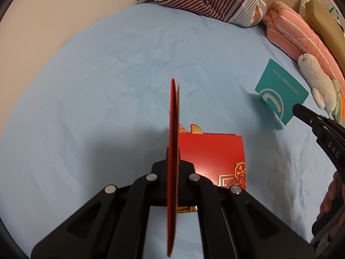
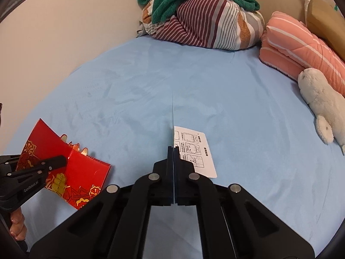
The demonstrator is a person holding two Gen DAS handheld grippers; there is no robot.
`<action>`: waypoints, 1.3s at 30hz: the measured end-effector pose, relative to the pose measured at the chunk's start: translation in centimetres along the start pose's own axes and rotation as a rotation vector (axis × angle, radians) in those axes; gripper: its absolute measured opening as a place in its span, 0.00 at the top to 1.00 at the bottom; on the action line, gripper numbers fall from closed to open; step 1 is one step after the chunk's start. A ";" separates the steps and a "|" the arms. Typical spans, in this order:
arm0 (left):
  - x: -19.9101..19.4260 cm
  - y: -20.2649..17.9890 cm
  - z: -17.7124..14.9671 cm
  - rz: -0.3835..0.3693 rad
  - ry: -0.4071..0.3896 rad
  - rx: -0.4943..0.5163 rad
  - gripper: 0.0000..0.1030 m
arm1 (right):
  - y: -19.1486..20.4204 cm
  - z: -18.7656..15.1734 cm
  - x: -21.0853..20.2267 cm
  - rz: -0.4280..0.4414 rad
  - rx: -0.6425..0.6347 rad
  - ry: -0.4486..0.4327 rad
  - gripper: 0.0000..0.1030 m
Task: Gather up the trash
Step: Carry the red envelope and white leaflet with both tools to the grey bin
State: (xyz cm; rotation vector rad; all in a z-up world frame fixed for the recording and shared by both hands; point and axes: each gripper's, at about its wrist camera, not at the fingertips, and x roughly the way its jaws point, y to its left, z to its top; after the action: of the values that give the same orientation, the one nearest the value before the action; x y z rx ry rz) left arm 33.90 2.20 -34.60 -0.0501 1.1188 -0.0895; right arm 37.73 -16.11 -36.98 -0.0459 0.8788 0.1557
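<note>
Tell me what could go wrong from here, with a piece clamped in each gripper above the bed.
1. The left gripper pinches the red envelope edge-on; a thin grip like that may slip during a swing.
2. The right gripper holds the teal card only near one corner, so it could pivot or drop.
3. A second red envelope and a white instruction card still lie on the blue sheet and could be missed.
</note>
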 end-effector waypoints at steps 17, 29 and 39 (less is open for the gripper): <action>-9.1 -0.9 -5.2 -0.010 -0.047 0.006 0.98 | 1.7 -4.1 -12.6 0.056 -0.058 -0.042 1.00; -17.0 -5.2 -8.9 -0.016 -0.125 0.083 0.98 | -0.4 -9.1 -23.7 0.007 -0.059 -0.094 1.00; -21.2 -12.6 -12.6 -0.078 -0.160 0.197 0.98 | -3.7 -15.6 -33.1 -0.060 -0.018 -0.141 1.00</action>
State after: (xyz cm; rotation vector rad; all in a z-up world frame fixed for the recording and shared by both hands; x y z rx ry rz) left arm 12.79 -8.27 -20.02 0.0746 0.9434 -0.2605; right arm 5.61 -25.22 -21.56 -0.0766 0.7346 0.1095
